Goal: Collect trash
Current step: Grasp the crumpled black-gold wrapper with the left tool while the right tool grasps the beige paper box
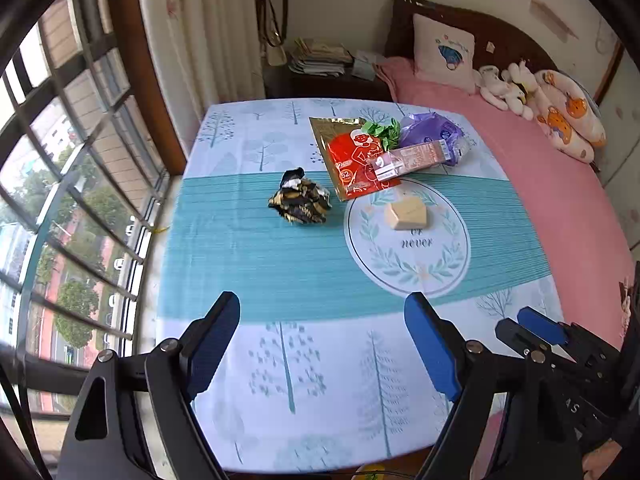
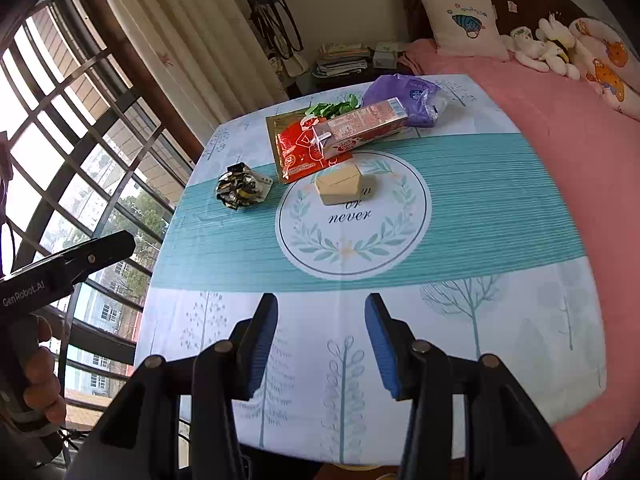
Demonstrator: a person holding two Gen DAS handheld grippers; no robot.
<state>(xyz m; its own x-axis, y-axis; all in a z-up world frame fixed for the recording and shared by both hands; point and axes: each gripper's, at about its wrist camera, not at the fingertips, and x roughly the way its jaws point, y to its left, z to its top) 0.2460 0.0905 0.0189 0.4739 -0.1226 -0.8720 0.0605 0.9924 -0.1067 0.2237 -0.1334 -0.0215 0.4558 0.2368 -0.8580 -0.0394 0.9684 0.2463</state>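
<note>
The trash lies at the far side of a table with a tree-print cloth [image 1: 320, 380]. It includes a crumpled black-and-gold wrapper [image 1: 298, 202] [image 2: 242, 190], a red-and-gold pouch [image 1: 352, 156] [image 2: 300, 148], a pink carton [image 1: 412, 158] [image 2: 360, 126], a crumpled purple bag [image 1: 432, 130] [image 2: 404, 94], a green scrap [image 1: 384, 130] [image 2: 334, 108] and a small beige box [image 1: 408, 214] [image 2: 342, 188]. My left gripper [image 1: 322, 304] is open and empty over the near part of the cloth. My right gripper [image 2: 321, 304] is open and empty too, beside it on the right.
A bed with a pink cover [image 2: 560, 140], a pillow [image 1: 444, 52] and plush toys [image 1: 508, 88] borders the table on the right. A barred window [image 1: 60, 200] and a curtain [image 1: 192, 28] are on the left. A nightstand with papers [image 1: 320, 60] stands behind the table.
</note>
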